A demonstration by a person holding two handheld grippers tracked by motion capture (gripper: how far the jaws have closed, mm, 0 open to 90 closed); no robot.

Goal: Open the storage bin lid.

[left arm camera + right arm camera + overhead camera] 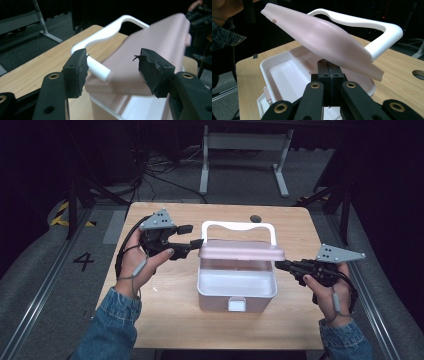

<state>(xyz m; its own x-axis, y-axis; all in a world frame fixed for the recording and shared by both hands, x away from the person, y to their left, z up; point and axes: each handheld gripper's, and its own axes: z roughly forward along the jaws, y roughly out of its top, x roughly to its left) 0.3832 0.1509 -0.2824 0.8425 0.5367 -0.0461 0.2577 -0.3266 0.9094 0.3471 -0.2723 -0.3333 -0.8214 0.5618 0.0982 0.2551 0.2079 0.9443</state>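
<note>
Pink lid is raised partway over the white storage box, which sits at the middle of the wooden table with its front latch facing you; the white carry handle stands behind the lid. Your right gripper has its jaws pressed together and sits just under the lid's right edge, apparently propping it; actual contact cannot be confirmed. In the right gripper view the box interior appears empty, with a divider ridge near the back. Your left gripper has its jaws spread apart at the lid's left end, with the handle's side bar and the lid edge lying between the pads but not yet pinched. The step in hand is probably swinging the lid, open or closed; which cannot be told. Next, close the left jaws on the lid edge alone, since the handle bar stands in the way. A cable hole in the table lies well behind the box.
</note>
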